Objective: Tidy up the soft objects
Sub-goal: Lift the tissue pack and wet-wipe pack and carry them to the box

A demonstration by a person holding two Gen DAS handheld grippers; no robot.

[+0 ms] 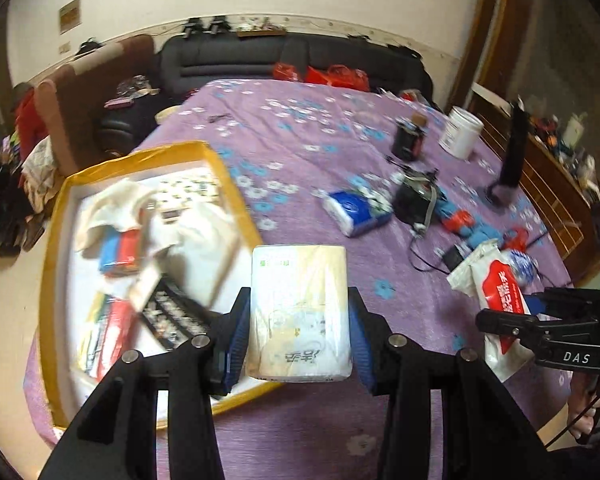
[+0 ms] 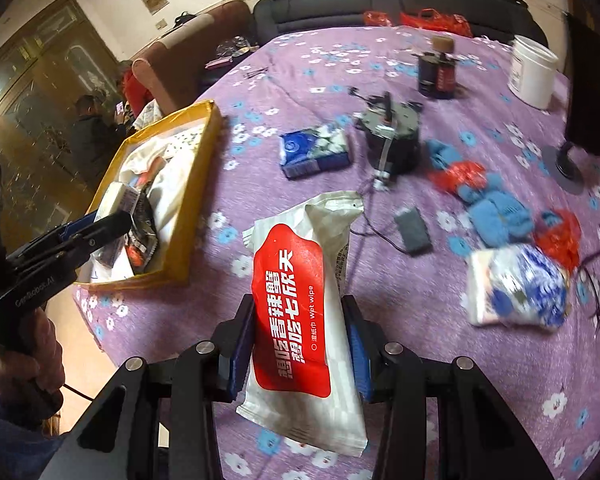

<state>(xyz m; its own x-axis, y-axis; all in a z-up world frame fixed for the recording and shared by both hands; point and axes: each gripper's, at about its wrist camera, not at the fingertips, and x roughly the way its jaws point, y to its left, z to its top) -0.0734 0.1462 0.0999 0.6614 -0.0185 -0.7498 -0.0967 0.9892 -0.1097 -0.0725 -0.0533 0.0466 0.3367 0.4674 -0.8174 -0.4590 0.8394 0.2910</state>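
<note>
The left gripper (image 1: 300, 344) is clamping a tissue pack (image 1: 299, 312) just beside the box (image 1: 228, 184); the right gripper (image 2: 300, 344), gripping wipes (image 2: 300, 304), is hovering farther right of it.

The wipes pack (image 2: 300, 300) reads "wet wipe"; right tool (image 1: 496, 322) "DAS".

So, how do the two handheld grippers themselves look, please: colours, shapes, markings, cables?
Both are black frames with two angled struts, round silver bolt heads and blue ribbed finger pads. The left gripper carries pale lettering along its side, a pistol-style handle and a black cable; a dark blue sleeve shows below the hand. The right gripper shows white letters "DAS" on its body.
</note>
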